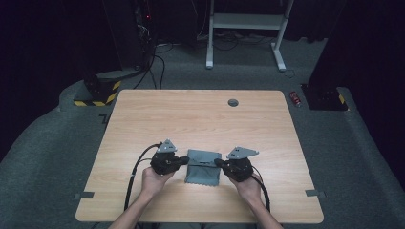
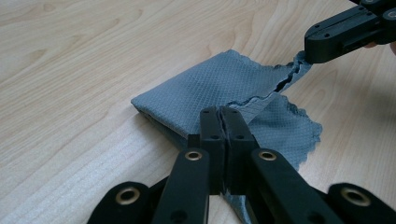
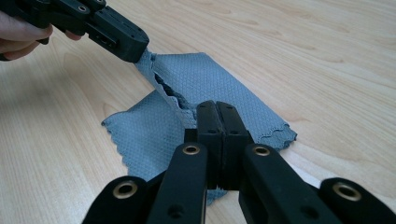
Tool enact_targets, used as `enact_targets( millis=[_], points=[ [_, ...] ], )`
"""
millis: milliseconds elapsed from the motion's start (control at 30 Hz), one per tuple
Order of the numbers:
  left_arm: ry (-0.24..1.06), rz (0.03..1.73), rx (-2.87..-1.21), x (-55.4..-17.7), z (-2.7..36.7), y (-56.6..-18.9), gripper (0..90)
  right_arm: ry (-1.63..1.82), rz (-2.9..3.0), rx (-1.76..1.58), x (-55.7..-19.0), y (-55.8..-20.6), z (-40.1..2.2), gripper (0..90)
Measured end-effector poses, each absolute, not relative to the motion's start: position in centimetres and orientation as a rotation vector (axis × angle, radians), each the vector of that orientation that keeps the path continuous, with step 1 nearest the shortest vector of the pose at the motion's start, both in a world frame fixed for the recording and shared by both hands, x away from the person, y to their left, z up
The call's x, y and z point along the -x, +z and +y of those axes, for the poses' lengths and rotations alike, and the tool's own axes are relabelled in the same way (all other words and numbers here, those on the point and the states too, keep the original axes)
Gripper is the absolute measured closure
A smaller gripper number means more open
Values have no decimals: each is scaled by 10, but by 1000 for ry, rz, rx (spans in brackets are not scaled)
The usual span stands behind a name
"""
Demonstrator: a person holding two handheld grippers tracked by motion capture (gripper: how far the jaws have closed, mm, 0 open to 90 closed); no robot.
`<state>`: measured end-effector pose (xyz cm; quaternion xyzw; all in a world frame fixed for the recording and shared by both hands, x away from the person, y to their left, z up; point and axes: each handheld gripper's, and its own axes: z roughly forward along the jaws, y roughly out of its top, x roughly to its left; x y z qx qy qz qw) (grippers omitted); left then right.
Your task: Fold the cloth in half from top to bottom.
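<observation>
The grey cloth (image 1: pixel 203 167) lies near the front middle of the table (image 1: pixel 143 114), directly between the two grippers. The left gripper (image 1: pixel 182 161) pinches its left edge and the right gripper (image 1: pixel 218 162) its right edge, each with jaws pressed together on a raised, half-folded upper layer. That pinched edge runs straight from one gripper to the other, so both hands are equally near and the fold likely has to travel crosswise to that line.
</observation>
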<state>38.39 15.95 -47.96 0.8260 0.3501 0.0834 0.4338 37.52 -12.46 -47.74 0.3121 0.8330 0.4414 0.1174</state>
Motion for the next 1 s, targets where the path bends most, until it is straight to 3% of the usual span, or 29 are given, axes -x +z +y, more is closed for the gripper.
enact_targets(
  millis=[1000],
  points=[
    [235,823,-2164,-357,151,-496,884,1257,2506,-874,-345,-495,-126,896]
  ],
)
